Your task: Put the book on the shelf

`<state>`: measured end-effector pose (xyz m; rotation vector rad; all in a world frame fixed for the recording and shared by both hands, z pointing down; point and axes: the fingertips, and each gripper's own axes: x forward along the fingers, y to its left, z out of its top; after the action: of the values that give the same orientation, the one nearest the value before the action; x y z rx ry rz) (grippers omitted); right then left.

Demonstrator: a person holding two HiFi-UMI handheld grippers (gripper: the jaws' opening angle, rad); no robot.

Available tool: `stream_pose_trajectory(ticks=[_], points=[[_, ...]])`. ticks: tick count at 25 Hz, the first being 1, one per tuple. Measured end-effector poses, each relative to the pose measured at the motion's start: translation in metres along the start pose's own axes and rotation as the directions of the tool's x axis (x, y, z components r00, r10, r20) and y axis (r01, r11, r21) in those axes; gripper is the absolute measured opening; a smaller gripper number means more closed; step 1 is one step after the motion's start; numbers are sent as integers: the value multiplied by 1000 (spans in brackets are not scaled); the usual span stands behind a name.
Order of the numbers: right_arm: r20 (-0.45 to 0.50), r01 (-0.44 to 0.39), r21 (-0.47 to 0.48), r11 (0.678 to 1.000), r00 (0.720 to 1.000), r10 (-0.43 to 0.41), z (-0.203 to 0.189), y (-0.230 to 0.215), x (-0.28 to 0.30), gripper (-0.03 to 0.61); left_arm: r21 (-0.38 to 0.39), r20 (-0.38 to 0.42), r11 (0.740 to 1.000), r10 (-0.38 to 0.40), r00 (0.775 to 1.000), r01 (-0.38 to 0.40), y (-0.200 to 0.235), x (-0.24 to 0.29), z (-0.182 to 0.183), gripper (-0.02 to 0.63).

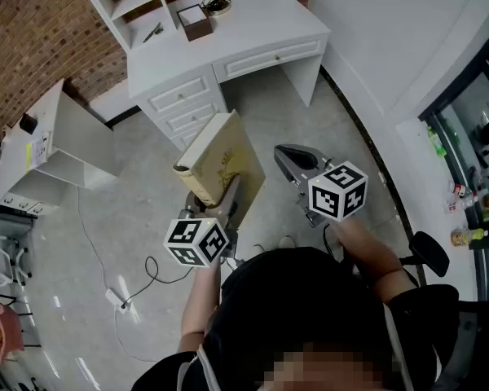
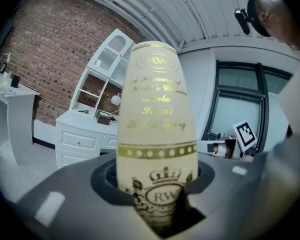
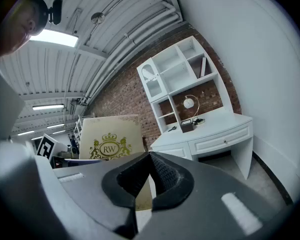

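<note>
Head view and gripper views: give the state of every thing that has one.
book: closed, held clear of the floor.
left claw: shut on the book.
right claw: shut, empty.
desk drawers: all pushed in.

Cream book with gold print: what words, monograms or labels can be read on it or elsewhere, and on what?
"RW": crowned gold emblem on the spine of the cream hardback book and on its front cover.
Gold script lines up the spine: too blurred to read.
Yellow label on the white cabinet: too small to read.
</note>
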<state>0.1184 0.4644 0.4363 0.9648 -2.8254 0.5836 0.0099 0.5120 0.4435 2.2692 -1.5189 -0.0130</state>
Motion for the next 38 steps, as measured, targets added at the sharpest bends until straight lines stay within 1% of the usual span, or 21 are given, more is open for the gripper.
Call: stream_pose_trajectory(ticks=[7,11,13,21,29,35,38], points=[[-4,-10,-3,1000,1000,10,-3,-3,3,-6,4,11,1000,26,1000,-26,2,-3,-1,221],[31,-9,7,1000,999,9,1,-5,4,-5,1,11,1000,27,1000,-27,3,-3,-3,221],[21,0,6,1000,1000,0,2,-9,5,-5,-2,10,1000,30,1000,-30,3,-2,-2,221],[-34,-28,5,1000,999,28,-8,-15,7,-5,5,5,1000,31,1000,-31,-1,10,-4,221],[-30,-49,18,999,998,49,-3,-35,5,-5,20,-6,999,41,999,-41,-11,29,-4,221],[-45,-59,38,998,997,61,-11,-52,3,-5,23,3,998,65,998,-65,-17,38,-6,221],[-45,-65,56,996,997,67,-14,-56,5,-5,30,-11,996,83,996,-83,-14,38,-11,221]])
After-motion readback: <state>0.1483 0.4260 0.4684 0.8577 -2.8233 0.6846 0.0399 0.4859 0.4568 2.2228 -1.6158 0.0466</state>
